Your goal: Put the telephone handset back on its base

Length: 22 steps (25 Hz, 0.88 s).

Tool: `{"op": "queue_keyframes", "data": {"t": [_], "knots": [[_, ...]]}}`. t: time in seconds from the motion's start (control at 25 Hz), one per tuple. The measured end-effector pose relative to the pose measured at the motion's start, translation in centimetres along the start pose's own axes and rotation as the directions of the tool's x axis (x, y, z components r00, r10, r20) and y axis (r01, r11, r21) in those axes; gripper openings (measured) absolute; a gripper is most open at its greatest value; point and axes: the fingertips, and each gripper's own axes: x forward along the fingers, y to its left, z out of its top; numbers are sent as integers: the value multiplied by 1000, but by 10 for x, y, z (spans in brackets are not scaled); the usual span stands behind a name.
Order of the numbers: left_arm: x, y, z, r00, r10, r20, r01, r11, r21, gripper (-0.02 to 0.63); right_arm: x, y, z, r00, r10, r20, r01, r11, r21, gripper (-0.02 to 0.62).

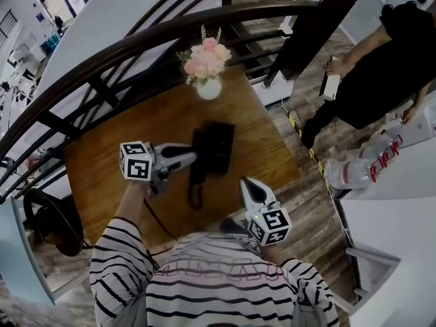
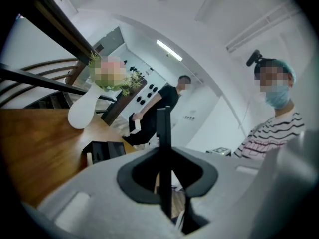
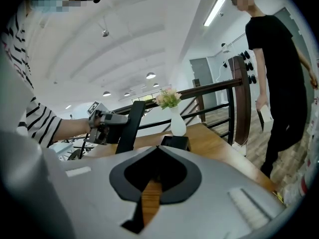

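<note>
The black telephone base (image 1: 219,145) lies in the middle of the wooden table (image 1: 136,142), and also shows as the base (image 2: 104,151) and the base (image 3: 174,142) in the gripper views. My left gripper (image 1: 193,157) points level from the left and is shut on the black handset (image 1: 198,165), which hangs just left of the base. In the left gripper view the handset (image 2: 163,128) stands edge-on between the jaws. The right gripper view shows the handset (image 3: 128,126) tilted. My right gripper (image 1: 246,182) hovers at the table's near edge, its jaws together and holding nothing.
A white vase of pink flowers (image 1: 208,70) stands at the table's far side, behind the base. A dark curved railing (image 1: 136,46) runs behind the table. A person in black (image 1: 388,60) stands at the right, beside a white counter (image 1: 395,203) with bottles.
</note>
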Motion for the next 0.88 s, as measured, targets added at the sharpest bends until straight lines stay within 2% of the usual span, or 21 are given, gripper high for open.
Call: {"op": "queue_keyframes", "data": {"t": [0.24,0.68,0.88], "knots": [[16,36,-8,999,-34,-34,32,998,-56,67,3,-14,-4,1000,-16,-16,16,1000,8,0],[35,99,-35,996,-27,-85,10,982,-189,67,9,-16,-15,998,-41,-53,42,999,24,0],[39,122,-42,996,-15,-93,-7,974,-226,67,17,-13,-17,997,-43,-66,45,999,26,0]]}}
